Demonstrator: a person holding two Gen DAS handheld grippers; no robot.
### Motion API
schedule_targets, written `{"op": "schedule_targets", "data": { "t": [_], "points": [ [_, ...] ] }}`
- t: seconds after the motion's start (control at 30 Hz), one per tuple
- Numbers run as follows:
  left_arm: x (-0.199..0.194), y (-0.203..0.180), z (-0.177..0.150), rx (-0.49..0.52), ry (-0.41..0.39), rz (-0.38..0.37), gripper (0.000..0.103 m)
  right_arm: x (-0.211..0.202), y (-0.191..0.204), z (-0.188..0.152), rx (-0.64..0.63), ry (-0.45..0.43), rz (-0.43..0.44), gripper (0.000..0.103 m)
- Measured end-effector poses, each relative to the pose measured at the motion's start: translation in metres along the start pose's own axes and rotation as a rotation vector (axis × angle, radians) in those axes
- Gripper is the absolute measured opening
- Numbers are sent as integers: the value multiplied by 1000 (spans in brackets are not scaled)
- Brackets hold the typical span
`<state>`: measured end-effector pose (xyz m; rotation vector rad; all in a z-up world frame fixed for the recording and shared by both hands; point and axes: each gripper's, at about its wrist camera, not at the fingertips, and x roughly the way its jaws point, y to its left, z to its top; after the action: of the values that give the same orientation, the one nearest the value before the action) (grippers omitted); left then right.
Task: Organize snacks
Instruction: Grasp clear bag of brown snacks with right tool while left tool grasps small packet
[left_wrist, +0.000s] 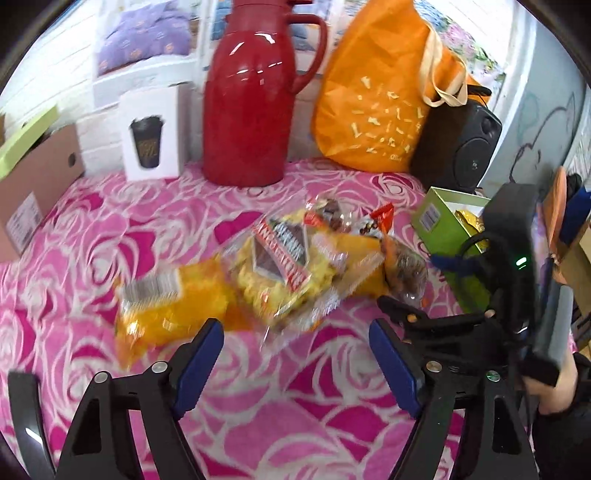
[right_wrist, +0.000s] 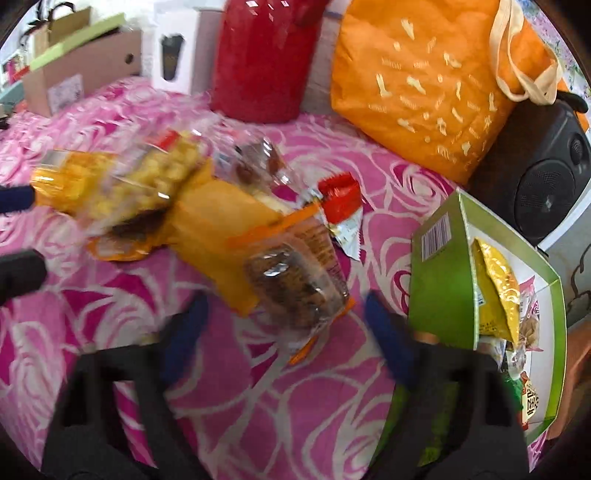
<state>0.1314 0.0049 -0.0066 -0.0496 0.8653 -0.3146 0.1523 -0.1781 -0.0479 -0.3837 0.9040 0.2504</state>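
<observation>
Left wrist view: the left gripper (left_wrist: 295, 354) is hovering over the pink rose-patterned cloth (left_wrist: 92, 236) with its jaws wide apart, holding nothing and touching nothing; the snack pile (left_wrist: 273, 266) is lying just ahead of the fingertips, near the middle of the cloth, with the clear bag of yellow puffs (left_wrist: 284, 273) on top and the orange packet (left_wrist: 162, 314) at the pile's left end; the green box (left_wrist: 439, 225) is standing at the cloth's right edge; the right gripper (left_wrist: 406, 314) is showing at the right, its opening unreadable from here.

Right wrist view: the right gripper (right_wrist: 284, 321) is sitting spread wide, empty, with the clear cookie pack (right_wrist: 295, 288) lying between and just ahead of its blue pads, contact uncertain owing to blur; the green box (right_wrist: 439, 280) is lying open just beside the right finger, already holding a yellow packet (right_wrist: 498, 288) and other wrappers; the red sachet (right_wrist: 340, 199) is resting beyond the cookie pack.

Judged procedure: close on the cookie pack's sealed edge rather than its filled body, avoiding crushing; lift clear of neighbouring wrappers; lower into the box opening.
</observation>
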Motion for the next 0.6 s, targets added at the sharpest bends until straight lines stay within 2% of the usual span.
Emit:
{"op": "schedule_targets", "data": {
  "t": [0.03,0.07,0.17,0.2,0.27,0.3,0.33,0.4,0.47,0.6],
  "points": [
    [5,-3,4,19,1,13,78,2,-2,-1,2,9,-38,49],
    [10,-4,6,34,5,26,71,-1,-3,-2,9,0,-30,46],
    [31,-11,14,87,37,69,59,-16,-6,-9,52,-8,43,43],
    [37,-11,15,92,46,74,46,-21,-7,-13,56,-12,54,43],
    [47,-11,18,93,73,79,27,-36,-9,-25,65,-16,86,43],
    [48,-10,18,91,77,78,13,-43,-10,-33,73,-12,116,43],
    [48,-9,18,86,84,60,4,-46,-12,-36,78,-10,133,43],
    [42,-6,15,56,100,4,3,-57,-14,-48,89,2,170,43],
    [31,-8,10,64,94,-12,3,-62,-15,-55,96,12,191,43],
    [4,-18,-8,67,109,-102,3,-75,-17,-66,113,15,235,44]
  ]
}}
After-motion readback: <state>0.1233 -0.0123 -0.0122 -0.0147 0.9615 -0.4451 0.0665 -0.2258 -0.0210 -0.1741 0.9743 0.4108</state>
